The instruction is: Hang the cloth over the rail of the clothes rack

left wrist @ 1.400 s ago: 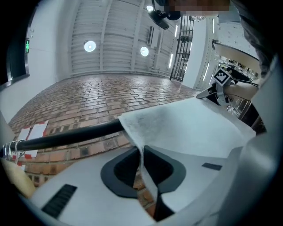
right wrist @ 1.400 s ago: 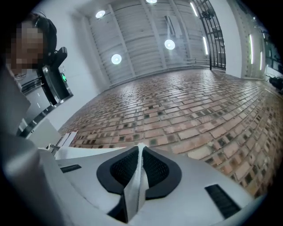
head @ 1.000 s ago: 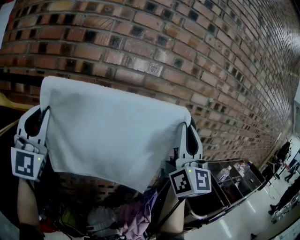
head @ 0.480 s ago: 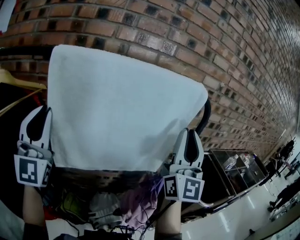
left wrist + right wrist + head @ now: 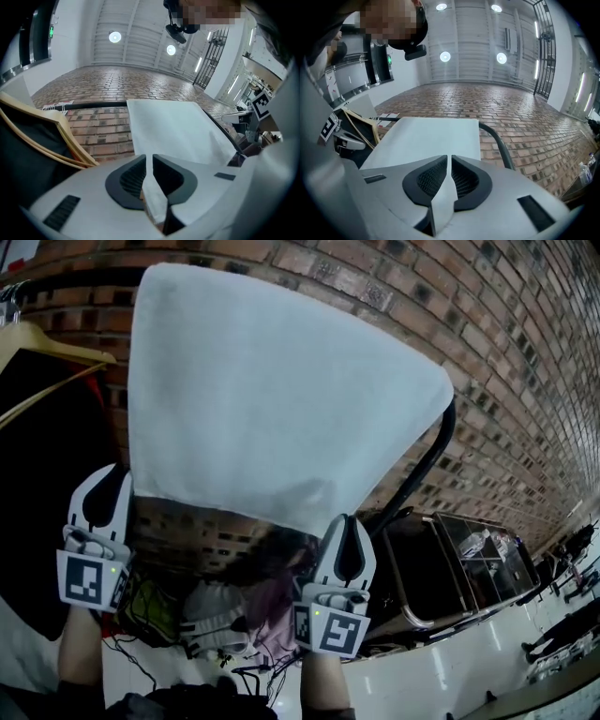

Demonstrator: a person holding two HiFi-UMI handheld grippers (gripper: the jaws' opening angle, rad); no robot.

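White cloth (image 5: 281, 399) is draped over the black rail (image 5: 429, 460) of the clothes rack, against the brick wall (image 5: 506, 343). It sits at the rail's right end, its right edge just beside the bend where the rail curves down. The near flap hangs toward the person.

Left gripper (image 5: 116, 479) is clenched on the flap's lower left corner. Its jaws have just been closing, with a fold of cloth pinched between them. Right gripper (image 5: 342, 521) is clamped on the lower right corner, and a strip of cloth runs out from between its pads.

A wooden hanger (image 5: 52, 345) with a dark garment (image 5: 42, 512) hangs at the rail's left end, just beside the cloth. A pile of clothes (image 5: 230, 620) lies below.

Step looks like the tail end of draping: the cloth is over the rail and the front flap is pulled taut downward. Next move probably calls for evening the bottom edge, since the right corner sits lower. Then both jaws need to open and back off downward without dragging the cloth off the rail. How much cloth hangs behind is hidden, so I cannot tell the balance.
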